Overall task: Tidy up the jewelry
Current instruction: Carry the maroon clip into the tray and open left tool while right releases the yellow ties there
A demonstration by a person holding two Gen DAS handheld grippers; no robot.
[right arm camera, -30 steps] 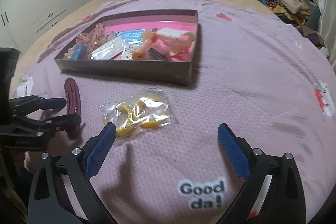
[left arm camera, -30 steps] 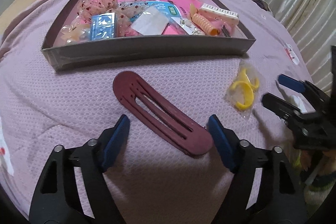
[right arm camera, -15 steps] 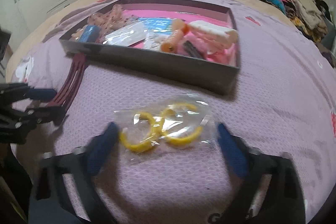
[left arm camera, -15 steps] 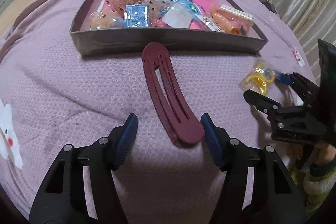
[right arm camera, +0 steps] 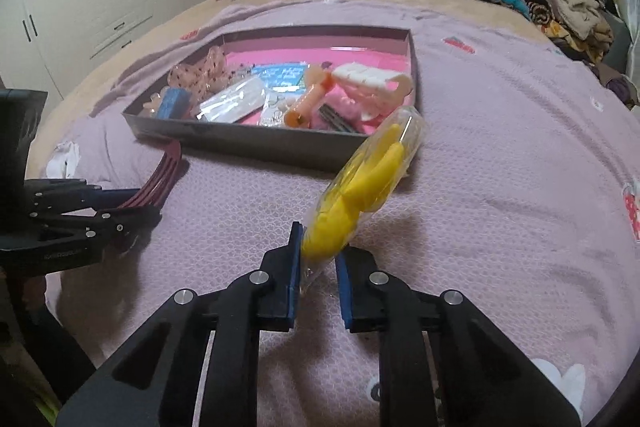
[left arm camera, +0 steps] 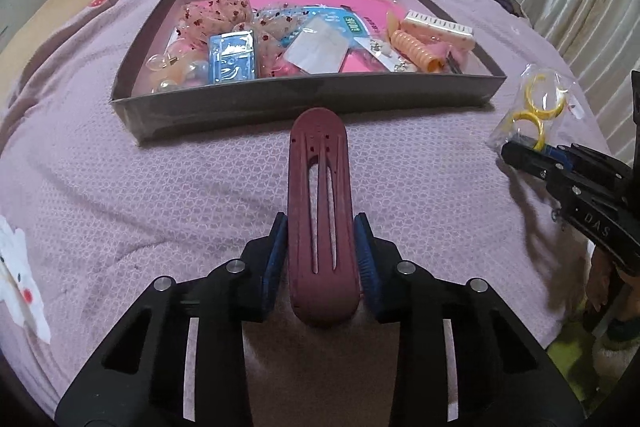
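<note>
Jewelry and hair pieces were the business here, and two of them were in hand. A long maroon plastic hair clip with lengthwise slots (left arm camera: 321, 203) ran up the middle of the left wrist view, its near end pinched across its width between the blue pads of the left gripper (left arm camera: 322, 259), whose jaws had closed on it; its far tip reached almost to the near wall of a shallow grey cardboard tray with a pink floor (left arm camera: 304, 103). Gripped that way, the clip pointed straight at the tray, probably so it could be carried over the wall end first.

At lower centre of the right wrist view, the right gripper (right arm camera: 318, 267) had clamped down on one end of a clear plastic packet of yellow hoop rings (right arm camera: 360, 187), which stood tilted up and to the right, clear of the mauve textured bedspread (right arm camera: 500, 167). Holding it by the end likely kept the hoops from being crushed.

The tray, in the upper middle of both views, already held a spotted pink gauze scrunchie (left arm camera: 224, 7), a blue foil packet (left arm camera: 233, 61), an orange spiral hair coil (left arm camera: 416, 49) and a cream comb-toothed claw (left arm camera: 438, 29), so it served as the collecting place.

Little writing could be read: "DAS" on the right gripper's body at the right edge of the left wrist view; print on a blue card in the tray was too small to read.
</note>
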